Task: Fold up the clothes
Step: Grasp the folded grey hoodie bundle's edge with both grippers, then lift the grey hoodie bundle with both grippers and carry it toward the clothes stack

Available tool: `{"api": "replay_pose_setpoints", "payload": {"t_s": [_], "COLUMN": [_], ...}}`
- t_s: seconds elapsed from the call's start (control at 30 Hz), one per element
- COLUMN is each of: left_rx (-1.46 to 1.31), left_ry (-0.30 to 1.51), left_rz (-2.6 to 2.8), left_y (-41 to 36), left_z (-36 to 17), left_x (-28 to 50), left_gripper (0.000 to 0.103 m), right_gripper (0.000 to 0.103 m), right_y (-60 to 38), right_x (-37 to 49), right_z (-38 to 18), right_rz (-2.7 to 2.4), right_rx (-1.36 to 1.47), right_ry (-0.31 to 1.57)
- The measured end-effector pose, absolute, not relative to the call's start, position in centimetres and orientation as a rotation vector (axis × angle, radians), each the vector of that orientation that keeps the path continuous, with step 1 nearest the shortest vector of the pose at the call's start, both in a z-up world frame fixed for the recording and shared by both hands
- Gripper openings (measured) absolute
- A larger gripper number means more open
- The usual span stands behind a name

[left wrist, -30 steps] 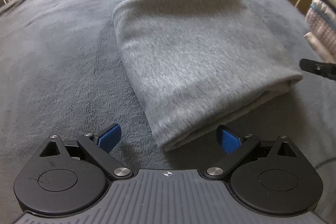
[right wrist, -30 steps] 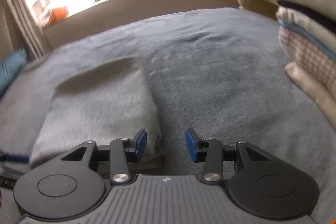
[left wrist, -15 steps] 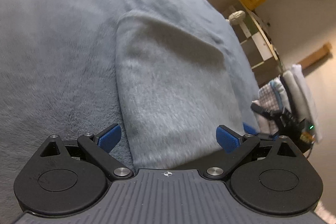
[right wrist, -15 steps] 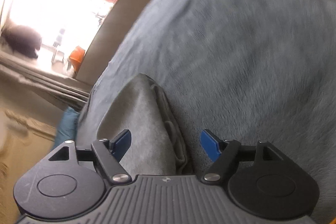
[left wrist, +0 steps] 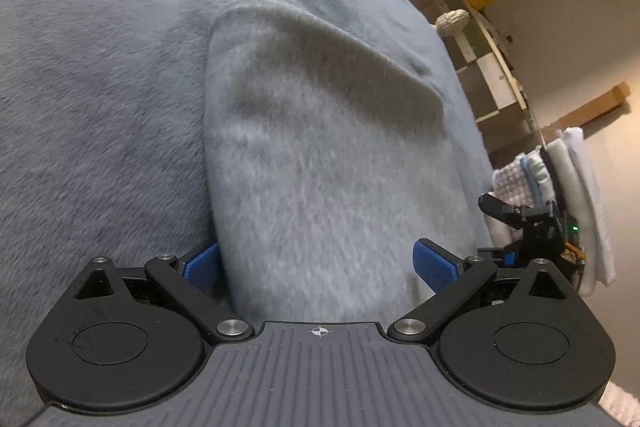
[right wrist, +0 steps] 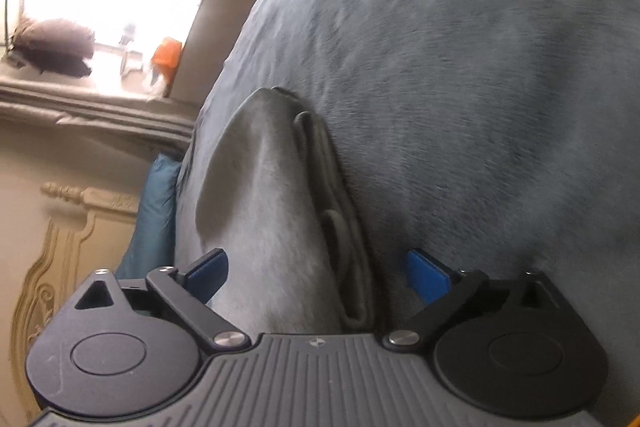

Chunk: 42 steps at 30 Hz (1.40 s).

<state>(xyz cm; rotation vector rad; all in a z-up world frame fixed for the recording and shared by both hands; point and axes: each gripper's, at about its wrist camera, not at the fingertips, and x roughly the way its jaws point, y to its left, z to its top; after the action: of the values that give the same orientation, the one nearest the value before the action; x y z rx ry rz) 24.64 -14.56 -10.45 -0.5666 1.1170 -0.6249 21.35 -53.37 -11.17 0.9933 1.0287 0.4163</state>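
both claws (left wrist: 316, 263) (right wrist: 316, 273) spread, straddling folded garment (left wrist: 320, 155) edges on bed (left wrist: 100, 87); risk: uneven pinch lets layers slide, fold opens.

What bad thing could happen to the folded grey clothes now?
1. Both grippers, left and right, straddle the folded grey garment with jaws open; closing on only the top layer could pull the fold apart.
2. Its loose layered edge may slip out when lifted.

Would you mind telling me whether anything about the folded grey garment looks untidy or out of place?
Mostly neat. The folded grey garment lies flat on the blanket, but along its right edge the inner layers bulge out in loose, uneven loops rather than lining up.
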Motion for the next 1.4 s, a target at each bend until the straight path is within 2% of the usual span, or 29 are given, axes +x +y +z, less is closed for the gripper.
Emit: {"api": "replay_pose_setpoints", "payload": {"t_s": [0.37, 0.47, 0.53, 0.73, 0.9, 1.17, 1.4], "left_rx": [-0.588, -0.580, -0.573, -0.565, -0.614, -0.620, -0.561], "left_ry": [1.134, 1.139, 1.140, 1.121, 1.087, 1.077, 1.121], "left_rz": [-0.654, -0.652, -0.657, -0.694, -0.792, -0.961, -1.138], "left_y": [-15.4, -15.4, -15.4, -15.6, -14.9, -14.1, -15.1], "left_z": [-10.9, -10.5, -10.2, -8.6, -6.7, -5.3, -4.9], "left_x": [26.1, 25.9, 25.8, 25.8, 24.9, 22.0, 20.6], "left_gripper": [0.103, 0.102, 0.101, 0.096, 0.091, 0.090, 0.090], "right_gripper": [0.097, 0.077, 0.058, 0.045, 0.041, 0.041, 0.041], "right_y": [-48.9, -49.0, -49.4, -48.3, -47.5, -46.2, -45.6], "right_x": [28.9, 29.3, 29.0, 27.7, 24.9, 20.4, 12.8], "right_z": [-11.1, -10.6, -10.5, -8.2, -5.1, -0.3, 1.1], "right_rz": [0.657, 0.633, 0.602, 0.549, 0.491, 0.399, 0.232], "right_rx": [0.852, 0.827, 0.827, 0.750, 0.712, 0.650, 0.673], "right_ry": [1.079, 1.089, 1.097, 1.062, 1.055, 1.042, 1.055]}}
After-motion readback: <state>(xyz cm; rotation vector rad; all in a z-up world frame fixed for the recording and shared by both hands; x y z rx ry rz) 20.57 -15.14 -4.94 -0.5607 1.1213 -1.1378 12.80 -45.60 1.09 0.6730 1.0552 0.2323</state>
